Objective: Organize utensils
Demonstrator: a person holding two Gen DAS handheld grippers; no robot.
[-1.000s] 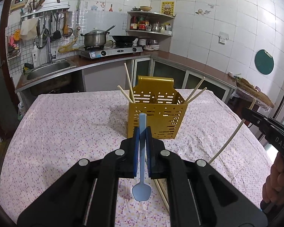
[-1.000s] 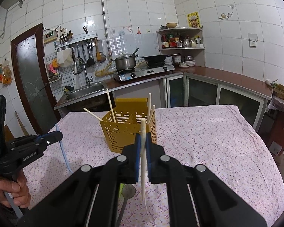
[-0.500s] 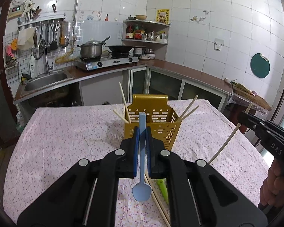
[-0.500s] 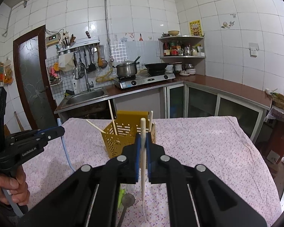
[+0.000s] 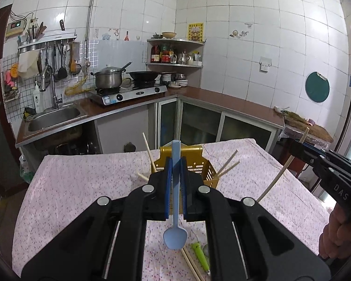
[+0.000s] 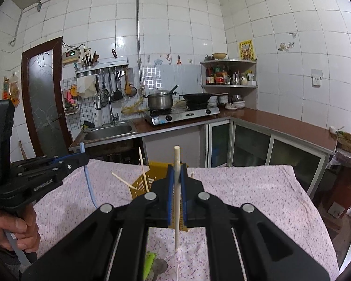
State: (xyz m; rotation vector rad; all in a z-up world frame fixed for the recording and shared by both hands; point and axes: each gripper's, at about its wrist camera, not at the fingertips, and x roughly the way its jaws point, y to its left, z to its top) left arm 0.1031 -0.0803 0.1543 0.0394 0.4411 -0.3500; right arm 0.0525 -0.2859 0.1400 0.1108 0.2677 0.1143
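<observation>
Both tools are loaded, held above the worktop point(image 5: 70, 187): the left gripper's point(image 5: 175, 182) jaws pinch a blue spoon point(image 5: 175, 234), the right gripper's point(image 6: 177, 187) a chopstick point(image 6: 177, 210). Next, probably lower each into the yellow utensil holder point(image 5: 204, 171) ahead, avoiding the leaning chopsticks there.

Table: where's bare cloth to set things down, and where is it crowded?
Bare cloth lies left of the yellow holder toward the sink-side edge of the table, and right of it toward the far right corner. It is crowded near the tongs: loose chopsticks and a green-handled utensil lie just below the blue spoon.
</observation>
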